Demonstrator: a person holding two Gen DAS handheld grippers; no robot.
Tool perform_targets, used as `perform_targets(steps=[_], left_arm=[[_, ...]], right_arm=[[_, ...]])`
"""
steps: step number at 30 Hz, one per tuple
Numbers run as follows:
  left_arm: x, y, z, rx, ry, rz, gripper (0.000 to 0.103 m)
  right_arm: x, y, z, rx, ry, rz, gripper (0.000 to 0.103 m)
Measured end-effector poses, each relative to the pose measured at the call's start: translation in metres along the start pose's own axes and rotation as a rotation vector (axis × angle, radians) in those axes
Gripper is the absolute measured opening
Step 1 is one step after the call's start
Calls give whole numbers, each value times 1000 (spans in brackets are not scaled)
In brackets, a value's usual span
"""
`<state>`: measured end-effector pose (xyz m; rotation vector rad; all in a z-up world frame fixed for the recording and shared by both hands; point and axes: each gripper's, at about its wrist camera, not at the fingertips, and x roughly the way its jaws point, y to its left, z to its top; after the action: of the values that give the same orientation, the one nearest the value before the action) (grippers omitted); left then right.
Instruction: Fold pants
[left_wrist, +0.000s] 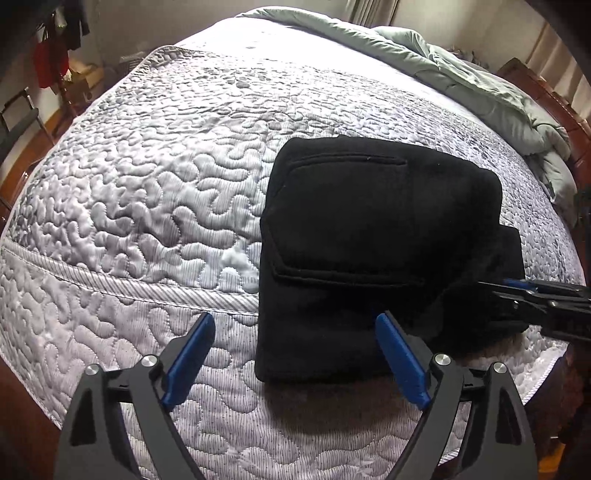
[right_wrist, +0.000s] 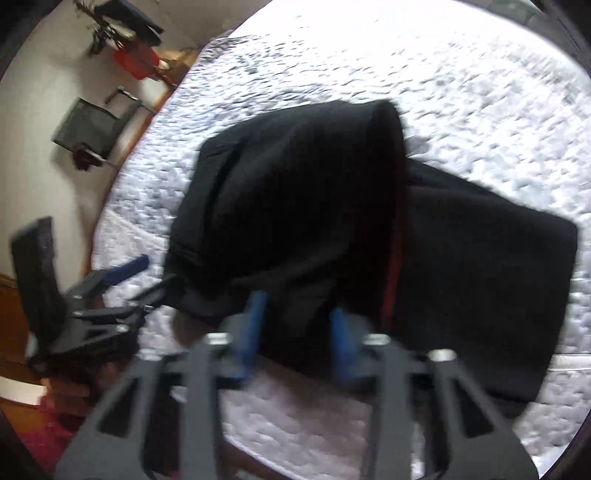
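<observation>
The black pants (left_wrist: 373, 243) lie folded in a thick bundle on the quilted bed, a back pocket facing up. My left gripper (left_wrist: 295, 325) is open and empty; its right finger (left_wrist: 400, 360) overlaps the near edge of the bundle. My right gripper (right_wrist: 299, 314) has its blue fingers around a fold of the pants (right_wrist: 295, 206), with cloth between them; the view is blurred. It also shows in the left wrist view (left_wrist: 517, 290) at the bundle's right side. The left gripper shows at the left of the right wrist view (right_wrist: 110, 288).
The grey-white quilted mattress cover (left_wrist: 147, 192) spreads left and beyond the pants. A pale green duvet (left_wrist: 480, 85) is bunched at the far right. A wooden bed frame (left_wrist: 546, 96) edges the bed. Clothes and a dark chair (right_wrist: 92, 129) stand by the wall.
</observation>
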<state>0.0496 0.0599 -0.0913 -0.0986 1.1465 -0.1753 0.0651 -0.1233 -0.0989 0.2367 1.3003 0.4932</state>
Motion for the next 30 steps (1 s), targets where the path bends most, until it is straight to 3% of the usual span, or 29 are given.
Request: perform_targets(steps=[3, 9, 14, 19, 21, 22, 23, 25, 26, 27, 30], left_arm=[[-1, 0, -1, 12, -5, -5, 90], [1, -3, 4, 22, -20, -21, 94], [16, -9, 4, 33, 12, -22, 95], [22, -11, 4, 31, 26, -41, 95], [20, -10, 6, 32, 23, -44, 95], [18, -10, 7, 34, 19, -44, 95], [17, -10, 8, 35, 14, -44, 95], [15, -10, 11, 33, 11, -50, 95], [14, -10, 12, 32, 10, -55, 95], [13, -10, 14, 35, 7, -57, 95], [10, -13, 16, 52, -4, -57, 95]], right_arm=[[-6, 5, -1, -34, -15, 22, 5], [-45, 5, -4, -88, -71, 46, 5], [-9, -23, -10, -45, 36, -72, 5], [2, -35, -11, -3, 41, -32, 6], [-6, -32, -11, -17, 36, -31, 19], [-11, -30, -10, -24, 29, -45, 39], [-14, -28, -7, -30, 18, -55, 52], [-29, -25, -4, -41, -15, -60, 66], [-32, -26, -1, -33, -23, -58, 80], [-37, -26, 1, -17, -40, -49, 88], [-41, -29, 7, 15, -51, -9, 91]])
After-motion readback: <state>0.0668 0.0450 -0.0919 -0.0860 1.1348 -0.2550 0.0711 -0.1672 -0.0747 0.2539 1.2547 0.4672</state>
